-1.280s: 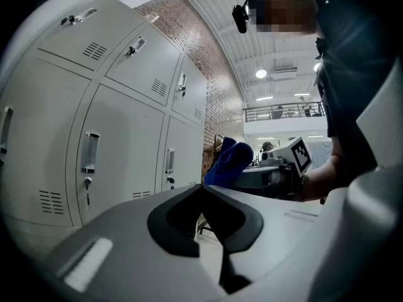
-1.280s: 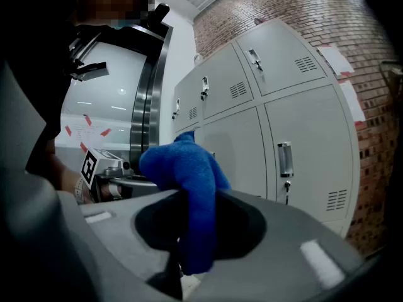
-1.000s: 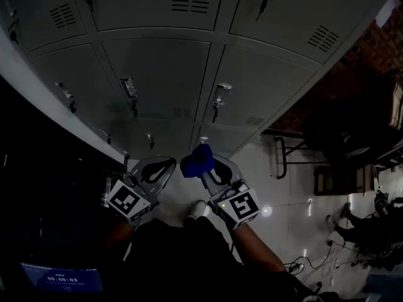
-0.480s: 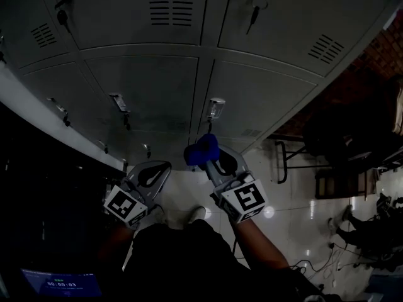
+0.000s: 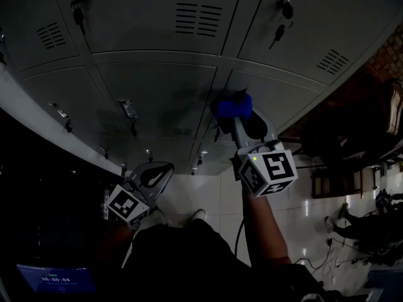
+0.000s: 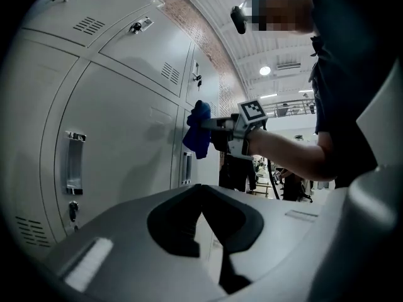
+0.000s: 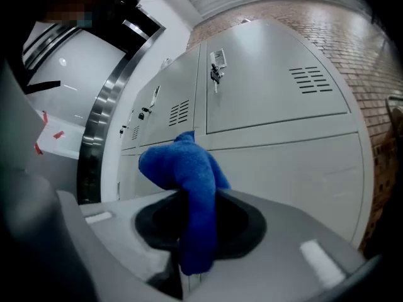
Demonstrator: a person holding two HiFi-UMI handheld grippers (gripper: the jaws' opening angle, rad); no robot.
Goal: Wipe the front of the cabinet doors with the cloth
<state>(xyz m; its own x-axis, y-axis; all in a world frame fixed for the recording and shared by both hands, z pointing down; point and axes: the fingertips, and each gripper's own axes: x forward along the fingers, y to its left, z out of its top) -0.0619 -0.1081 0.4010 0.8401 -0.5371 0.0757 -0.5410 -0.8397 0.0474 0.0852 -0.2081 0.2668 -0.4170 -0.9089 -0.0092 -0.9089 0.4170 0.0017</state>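
The right gripper (image 5: 235,111) pinches the cloth (image 5: 230,104) in its jaws, close before the cabinet door (image 5: 286,99); the left gripper (image 5: 153,170) hangs lower, jaws together, empty.

Whether the cloth (image 5: 232,106) touches the cabinet door (image 5: 296,99) cannot be told.

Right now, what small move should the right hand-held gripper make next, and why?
Probably ease the right hand-held gripper forward until the blue cloth presses flat on the cabinet door. Its jaws are shut on the cloth, which bunches out ahead, close to the grey door, but contact cannot be confirmed.
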